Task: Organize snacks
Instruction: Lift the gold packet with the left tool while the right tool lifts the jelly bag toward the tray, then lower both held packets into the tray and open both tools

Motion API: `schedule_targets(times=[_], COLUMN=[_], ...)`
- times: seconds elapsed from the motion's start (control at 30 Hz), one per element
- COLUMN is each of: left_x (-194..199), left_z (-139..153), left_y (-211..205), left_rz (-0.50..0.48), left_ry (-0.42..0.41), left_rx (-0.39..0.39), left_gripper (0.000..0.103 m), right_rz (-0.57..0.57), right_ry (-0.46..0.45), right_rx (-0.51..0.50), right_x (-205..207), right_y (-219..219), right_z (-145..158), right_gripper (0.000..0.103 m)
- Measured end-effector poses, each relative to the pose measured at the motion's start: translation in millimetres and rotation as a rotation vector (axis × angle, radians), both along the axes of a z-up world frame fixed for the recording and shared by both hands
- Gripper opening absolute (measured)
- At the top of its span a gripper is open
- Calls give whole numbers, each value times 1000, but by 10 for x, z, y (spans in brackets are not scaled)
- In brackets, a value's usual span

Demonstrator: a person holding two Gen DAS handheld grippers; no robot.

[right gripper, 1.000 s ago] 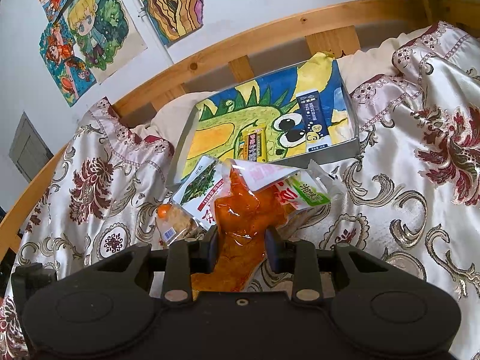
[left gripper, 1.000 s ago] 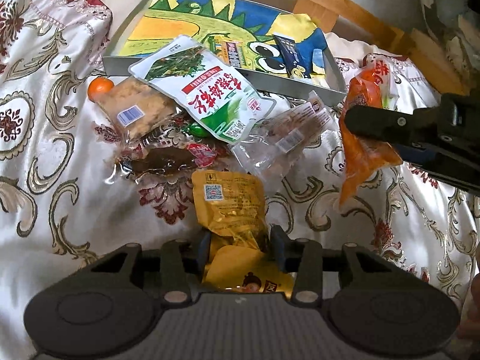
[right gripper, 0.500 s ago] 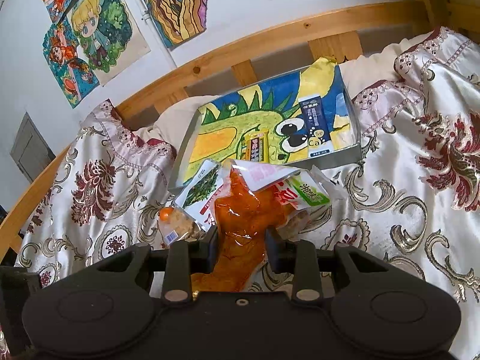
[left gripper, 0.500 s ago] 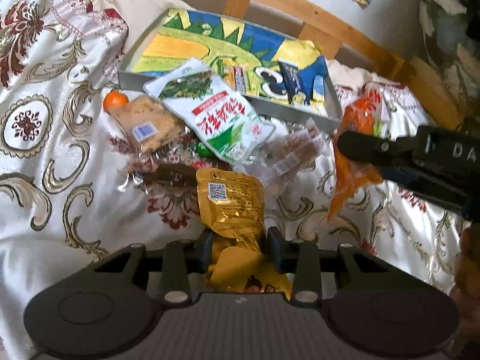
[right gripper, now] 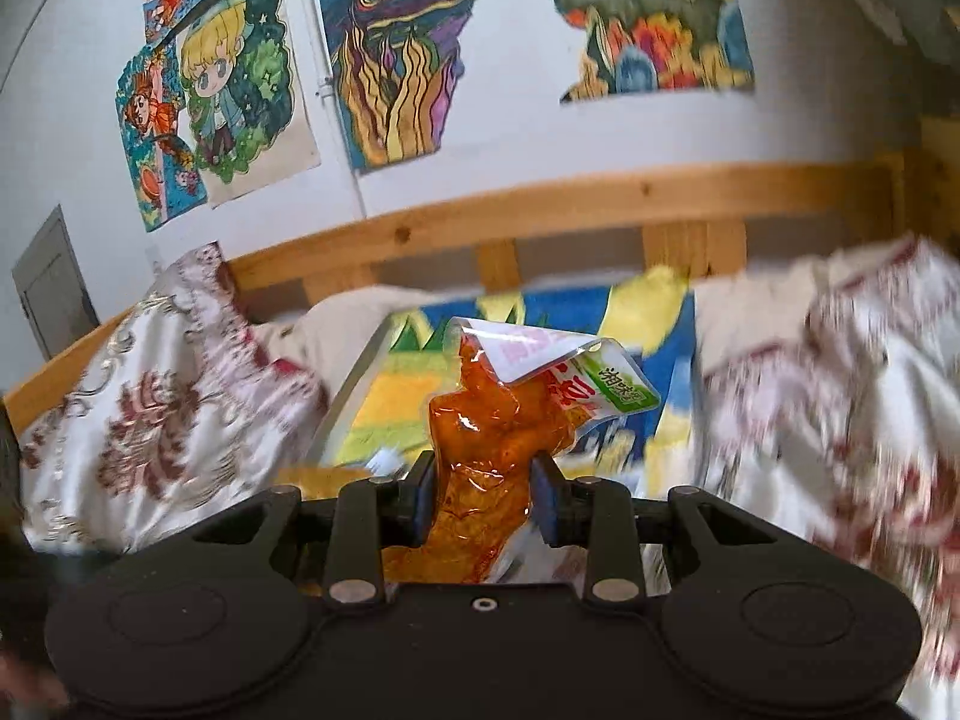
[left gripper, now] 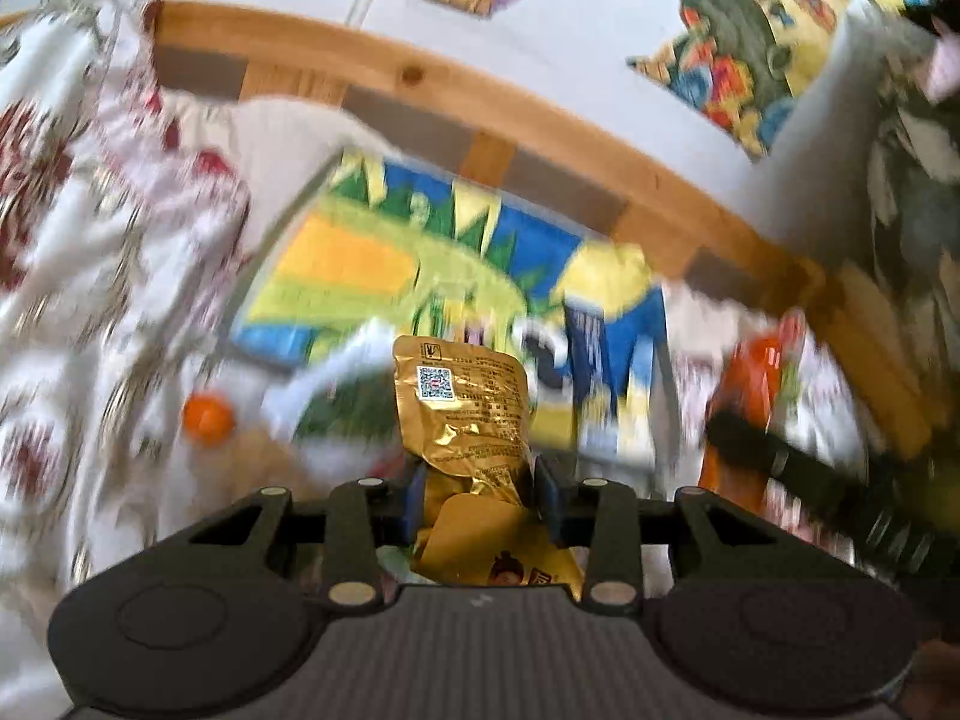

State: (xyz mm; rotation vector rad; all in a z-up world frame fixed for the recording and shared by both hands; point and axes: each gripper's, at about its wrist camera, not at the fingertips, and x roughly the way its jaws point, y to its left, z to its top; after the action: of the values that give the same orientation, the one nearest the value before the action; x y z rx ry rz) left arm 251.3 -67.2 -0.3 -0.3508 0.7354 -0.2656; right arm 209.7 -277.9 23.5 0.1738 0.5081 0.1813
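1. Gold foil snack packet (left gripper: 465, 420) stands upright, pinched at its lower half by the left gripper (left gripper: 477, 498); QR label faces the camera, top edge toward 12 o'clock. Jaws are clenched on it.
2. Orange pouch (right gripper: 492, 456) of sauced pieces, with a white and green printed flap folded over at the top, is squeezed between the jaws of the right gripper (right gripper: 483, 501). Grasp is firm; the film bulges above the fingers (right gripper: 543, 498).
3. In the left wrist view the same orange pouch (left gripper: 750, 396) shows at 3 o'clock of the gold packet, crossed by the dark bar of the right gripper (left gripper: 780, 456).
4. Behind both packets lies the tray (right gripper: 354, 396) with a dinosaur print in green, yellow and blue; a dark blue sachet (left gripper: 591, 354) lies in it, blurred.
5. At 9 o'clock of the gold packet, a small orange fruit (left gripper: 207, 417) rests on the patterned bedspread (right gripper: 156, 408).
6. At 12 o'clock: wooden bed rail (right gripper: 600, 198), then the wall with painted posters (right gripper: 390, 48).
7. The left wrist view is heavily motion-blurred; other packets below the tray cannot be told apart.
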Motion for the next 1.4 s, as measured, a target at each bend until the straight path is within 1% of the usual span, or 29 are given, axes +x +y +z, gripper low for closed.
schedule_targets(times=[0.13, 0.23, 0.37, 0.53, 0.77, 0.87, 1.0, 1.03, 1.07, 1.1, 1.2, 1.27, 1.3, 1.33, 1.37, 1.4], left_x=[435, 750, 1077, 1390, 1529, 1546, 1579, 1583, 1585, 1582, 1546, 1513, 1491, 1472, 1455, 1430], left_z=[93, 74, -34, -263, -482, -552, -631, -639, -640, -635, -575, -519, -489, -459, -430, -398], left_y=[-165, -333, -554, -736, -859, -884, -904, -904, -907, -910, -896, -866, -842, -817, -797, -775], left_rz=[10, 0, -26, -48, -89, -92, -87, -85, -83, -80, -64, -47, -40, -33, -24, -21], left_ry=[-45, -57, -62, -41, -12, 4, 43, 50, 56, 59, 48, 35, 25, 16, 7, -4], left_rx=[-13, -16, -7, 7, 38, 54, 78, 81, 86, 95, 117, 128, 129, 127, 127, 125], left_gripper=[41, 41, 41, 41, 41, 41, 40, 40, 40, 42, 55, 67, 70, 77, 82, 83], right_rz=[-21, -38, -51, -56, -27, -21, -22, -22, -22, -24, -26, -32, -36, -39, -42, -45], right_ry=[-27, -37, -38, -18, 28, 30, 18, 15, 14, 14, 22, 22, 22, 20, 15, 9], right_rx=[-57, -84, -127, -151, -158, -163, -159, -162, -163, -163, -166, -168, -165, -161, -156, -154], right_x=[345, 588, 847, 1048, 1159, 1156, 1146, 1149, 1147, 1146, 1153, 1147, 1141, 1132, 1117, 1101], right_y=[-59, -131, -213, -340, -374, -362, -356, -360, -360, -362, -359, -364, -369, -379, -385, -390], right_z=[-97, -214, -392, -595, -794, -820, -820, -819, -822, -824, -826, -824, -817, -808, -790, -774], right_gripper=[34, 34, 35, 35, 35, 36, 42, 48, 51, 55, 55, 59, 61, 62, 63, 67])
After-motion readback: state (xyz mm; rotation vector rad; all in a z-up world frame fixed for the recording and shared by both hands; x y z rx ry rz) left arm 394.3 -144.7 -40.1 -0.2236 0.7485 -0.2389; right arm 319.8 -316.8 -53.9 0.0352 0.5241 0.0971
